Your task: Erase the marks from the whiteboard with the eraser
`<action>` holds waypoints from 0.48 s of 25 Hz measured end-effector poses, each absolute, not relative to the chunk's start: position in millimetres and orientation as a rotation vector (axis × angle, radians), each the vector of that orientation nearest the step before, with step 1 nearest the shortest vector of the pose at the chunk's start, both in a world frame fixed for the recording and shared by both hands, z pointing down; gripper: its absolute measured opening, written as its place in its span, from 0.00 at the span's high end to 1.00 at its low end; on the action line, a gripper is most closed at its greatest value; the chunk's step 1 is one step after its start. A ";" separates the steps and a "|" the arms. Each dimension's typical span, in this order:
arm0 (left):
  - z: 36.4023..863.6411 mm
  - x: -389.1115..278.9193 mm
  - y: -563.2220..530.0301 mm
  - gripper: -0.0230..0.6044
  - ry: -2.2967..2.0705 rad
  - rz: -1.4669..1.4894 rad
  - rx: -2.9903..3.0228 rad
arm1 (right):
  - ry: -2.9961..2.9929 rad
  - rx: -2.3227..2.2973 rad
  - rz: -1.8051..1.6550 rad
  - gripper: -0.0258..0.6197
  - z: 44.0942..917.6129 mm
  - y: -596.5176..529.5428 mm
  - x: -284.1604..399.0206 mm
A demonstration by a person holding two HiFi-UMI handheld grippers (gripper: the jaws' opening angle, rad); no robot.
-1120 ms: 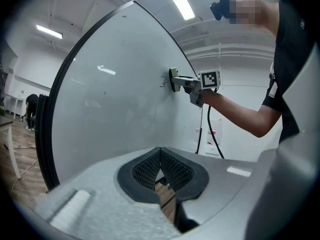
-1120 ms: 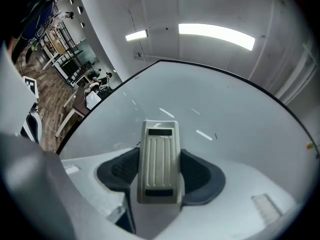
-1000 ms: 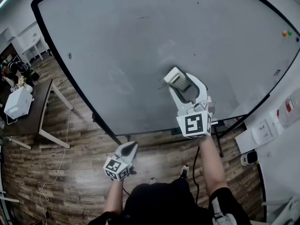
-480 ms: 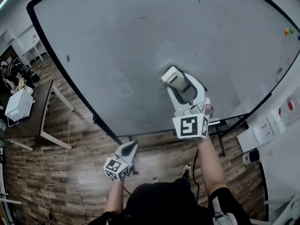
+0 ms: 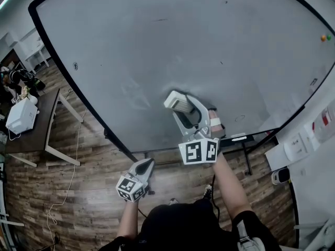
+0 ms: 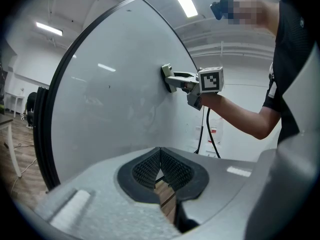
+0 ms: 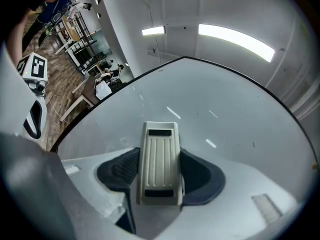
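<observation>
The eraser, a pale ribbed block with a dark slot at each end of its back, is pressed flat against the whiteboard, low on the board and a little right of its middle in the head view. The right gripper is clamped on it: in the right gripper view the two dark pads squeeze the eraser's long sides, and the eraser reaches out past the jaw tips to the board. Faint grey smudges show on the board just left of the eraser, and a short dark mark sits well above it near the top edge. Small orange and green magnets cling near the board's far right corner. The person's right forearm runs from the marker cube down to the bottom of the head view. The left gripper hangs low and well apart from the board, over the wood-plank floor; its jaws are closed together with nothing between them, the ribbed pads meeting at the tips. Off to the left a dark table stands beside the board, bearing a white box-shaped device, and a thin white cable trails across the floor below it
</observation>
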State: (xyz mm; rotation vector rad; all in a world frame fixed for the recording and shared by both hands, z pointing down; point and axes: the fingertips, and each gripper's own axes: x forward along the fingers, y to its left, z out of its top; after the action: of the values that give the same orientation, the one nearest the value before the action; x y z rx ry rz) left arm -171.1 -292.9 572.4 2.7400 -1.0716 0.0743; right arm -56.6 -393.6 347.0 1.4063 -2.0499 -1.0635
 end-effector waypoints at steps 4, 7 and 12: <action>576.1 -171.7 -292.4 0.95 -1.068 0.083 2.724 | -2.023 1.352 -1.103 0.57 356.4 -393.7 -65.9; 575.8 -170.0 -290.7 0.95 -1.068 0.080 2.724 | -2.010 1.336 -1.111 0.57 358.5 -392.9 -65.5; 573.9 -170.5 -290.5 0.95 -1.073 0.086 2.726 | -1.994 1.372 -1.124 0.57 343.3 -393.6 -54.0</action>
State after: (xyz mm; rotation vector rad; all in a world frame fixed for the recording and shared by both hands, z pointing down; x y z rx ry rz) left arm -170.5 -290.5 573.9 2.7259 -1.0730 0.0860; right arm -54.0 -393.6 343.3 1.3720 -1.9938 -1.1239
